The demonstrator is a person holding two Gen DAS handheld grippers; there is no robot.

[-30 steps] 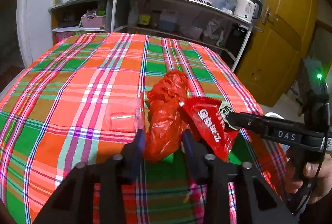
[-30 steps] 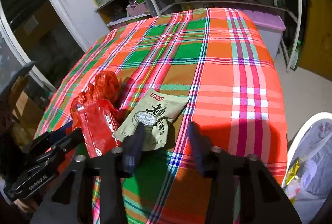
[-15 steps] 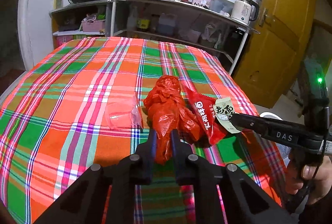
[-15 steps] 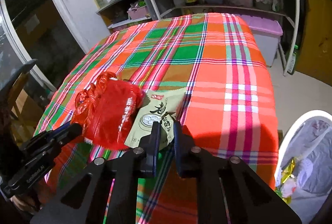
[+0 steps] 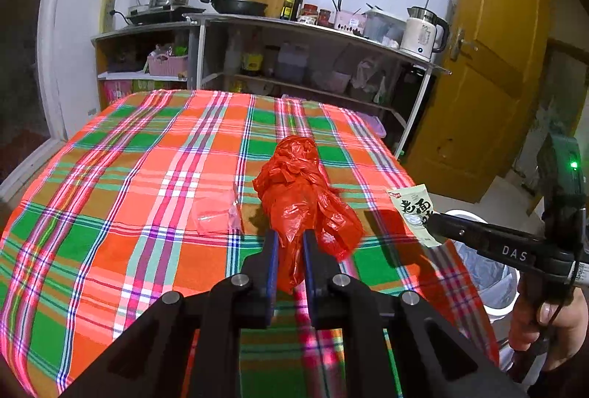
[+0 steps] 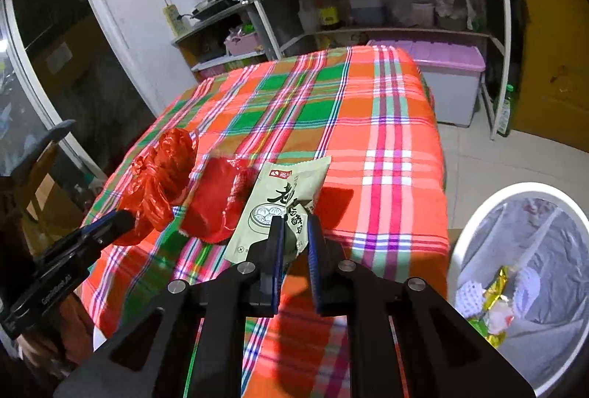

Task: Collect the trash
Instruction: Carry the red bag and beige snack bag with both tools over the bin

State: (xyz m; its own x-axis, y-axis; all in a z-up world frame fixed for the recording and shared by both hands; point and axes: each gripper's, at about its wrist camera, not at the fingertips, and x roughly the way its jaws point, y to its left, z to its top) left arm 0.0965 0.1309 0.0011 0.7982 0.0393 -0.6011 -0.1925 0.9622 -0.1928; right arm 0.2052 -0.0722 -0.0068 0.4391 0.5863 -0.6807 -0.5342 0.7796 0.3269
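Red crinkled plastic fills your left gripper (image 5: 289,243): its blue-padded jaws are clamped on the lower end of the red plastic bag (image 5: 302,192), and the bunched bulk of the bag stands up beyond the fingertips, over the checked tablecloth (image 5: 121,184). Just left of the bag, a clear plastic wrapper (image 5: 217,215) lies flat on the cloth. In that same view your right hand (image 5: 545,328) shows at the right edge, wrapped round the handle of the other tool.

Your right gripper (image 6: 296,232) is pinched tight on the pale green snack packet (image 6: 283,203), gripping it near its lower edge; the packet rises from the jaws, printed side towards the camera. The packet reads as held clear of the cloth, though how far you cannot tell. Beside it to the left, a red snack wrapper (image 6: 213,206) is blurred, and you cannot tell whether it lies on the cloth or hangs with the bag. Further left in that view, the red bag sits in the tip of your left tool.

Off the table's right corner, on the floor, stands a white bin (image 6: 475,225) with a clear liner, open at the top, with some wrappers already inside. Behind the table, metal shelves (image 5: 324,30) carry pots, a pan, bottles and a kettle (image 5: 423,31).
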